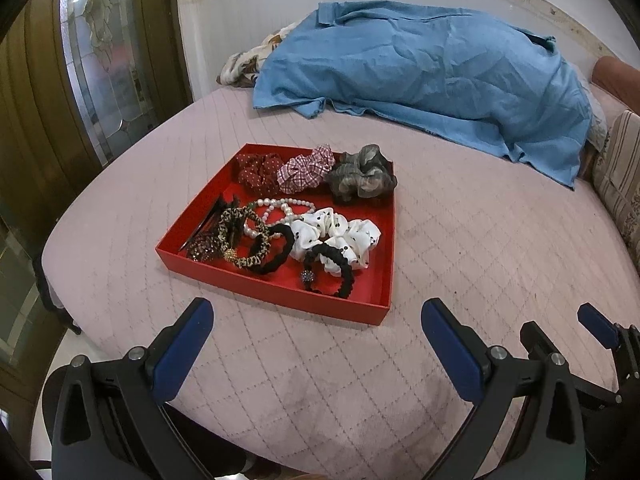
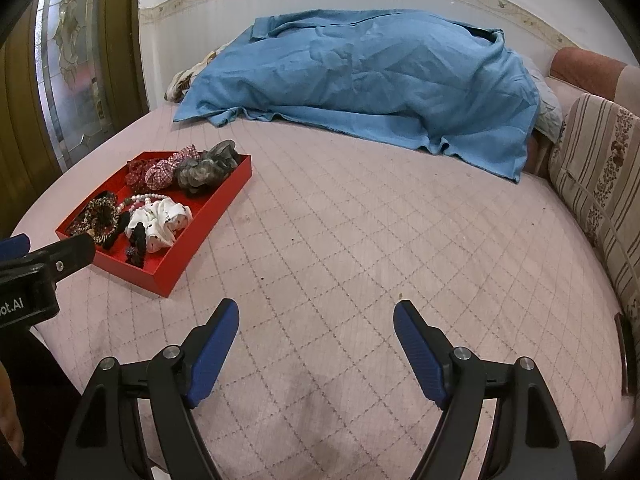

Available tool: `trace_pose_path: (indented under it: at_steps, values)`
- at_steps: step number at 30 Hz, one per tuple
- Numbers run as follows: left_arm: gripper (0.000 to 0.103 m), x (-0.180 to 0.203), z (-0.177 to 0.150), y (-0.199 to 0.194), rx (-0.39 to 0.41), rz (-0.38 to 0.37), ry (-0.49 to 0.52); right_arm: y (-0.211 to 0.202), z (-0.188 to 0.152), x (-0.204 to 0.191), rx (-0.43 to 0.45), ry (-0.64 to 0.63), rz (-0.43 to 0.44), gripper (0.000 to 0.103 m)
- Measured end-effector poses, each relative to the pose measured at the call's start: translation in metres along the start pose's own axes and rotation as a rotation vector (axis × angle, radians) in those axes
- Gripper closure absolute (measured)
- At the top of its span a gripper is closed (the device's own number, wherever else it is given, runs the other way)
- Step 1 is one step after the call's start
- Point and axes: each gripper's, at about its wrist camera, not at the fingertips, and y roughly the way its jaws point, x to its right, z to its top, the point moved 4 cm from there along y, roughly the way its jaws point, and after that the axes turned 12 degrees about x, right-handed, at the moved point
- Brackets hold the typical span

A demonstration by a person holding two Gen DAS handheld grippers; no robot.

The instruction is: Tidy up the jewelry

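A red tray (image 1: pixel 280 298) lies on the pink quilted bed and holds hair ties and jewelry. At its back are a red dotted scrunchie (image 1: pixel 256 170), a pink plaid scrunchie (image 1: pixel 306 170) and a grey scrunchie (image 1: pixel 362 178). In front lie a pearl bracelet (image 1: pixel 276 210), a white dotted scrunchie (image 1: pixel 340 236), black hair ties (image 1: pixel 336 272) and leopard ties (image 1: pixel 244 236). My left gripper (image 1: pixel 316 320) is open and empty, just short of the tray's near edge. My right gripper (image 2: pixel 316 320) is open and empty over bare quilt, right of the tray (image 2: pixel 176 264).
A blue cloth (image 1: pixel 432 68) covers a heap at the far side of the bed (image 1: pixel 320 380). Striped cushions (image 2: pixel 600 176) line the right edge. A wooden door with patterned glass (image 1: pixel 100 60) stands at the left. The right gripper's tips (image 1: pixel 596 324) show at lower right in the left view.
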Motion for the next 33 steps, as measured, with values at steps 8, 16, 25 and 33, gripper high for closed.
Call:
trace_pose_path:
  at_steps: [8,16,25,33]
  values:
    - [0.0,0.001,-0.003,0.002,-0.012,-0.013,0.006,0.0,-0.001,0.0,-0.001,-0.002,-0.004,0.019]
    - [0.0,0.002,-0.005,0.003,-0.022,-0.021,0.001,0.001,-0.001,0.0,0.001,-0.008,-0.007,0.019]
    - [0.0,0.001,-0.009,0.007,-0.043,-0.037,-0.014,0.001,-0.003,0.002,-0.003,-0.011,-0.008,0.018]
    - [0.0,0.0,-0.011,0.009,-0.057,-0.046,-0.023,0.001,-0.003,0.001,-0.003,-0.011,-0.008,0.018]
